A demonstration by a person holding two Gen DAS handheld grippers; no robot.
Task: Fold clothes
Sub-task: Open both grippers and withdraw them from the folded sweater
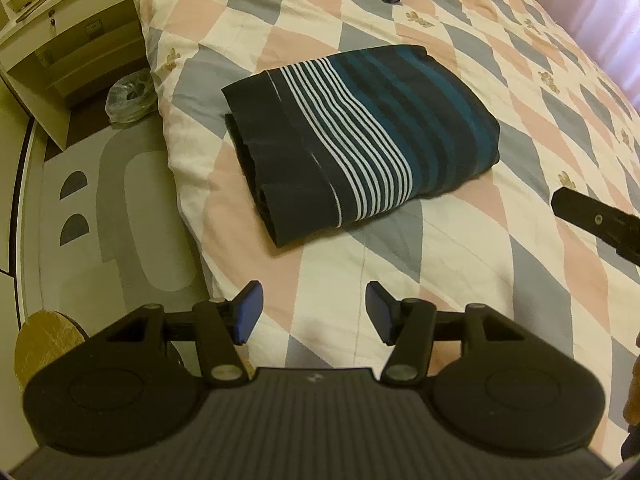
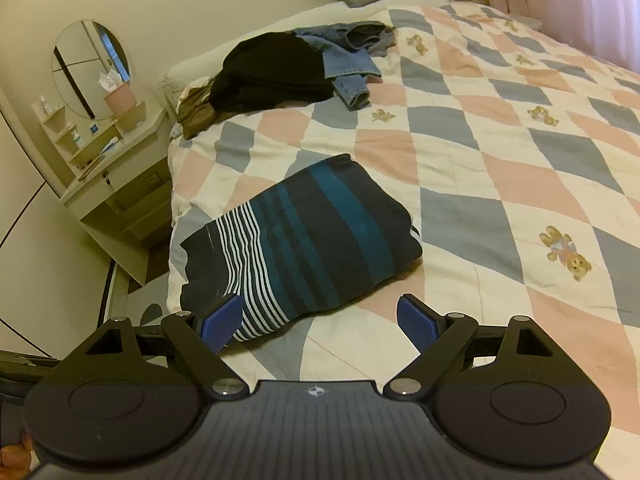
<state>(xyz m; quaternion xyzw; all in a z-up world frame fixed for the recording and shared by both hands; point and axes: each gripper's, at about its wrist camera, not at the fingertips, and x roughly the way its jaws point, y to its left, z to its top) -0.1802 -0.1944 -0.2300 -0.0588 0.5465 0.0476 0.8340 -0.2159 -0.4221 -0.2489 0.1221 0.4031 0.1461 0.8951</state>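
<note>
Clearly the striped garment (image 1: 356,140) lies folded into a compact rectangle on the quilt (image 1: 460,248), near the bed's edge, its layers squared so it holds shape. Both claws hang just short of it, holding nothing: the left gripper (image 1: 314,312) is parted moderately, the right gripper (image 2: 320,320) spread wide, likely because this piece is done. Beyond the garment, toward the headboard, a heap of unfolded clothes (image 2: 288,68) waits, probably next

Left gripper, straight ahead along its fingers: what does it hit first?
Probably the bare pink, grey and cream checked quilt, just short of the folded navy striped garment. The left gripper is open and empty; depth is unclear.
</note>
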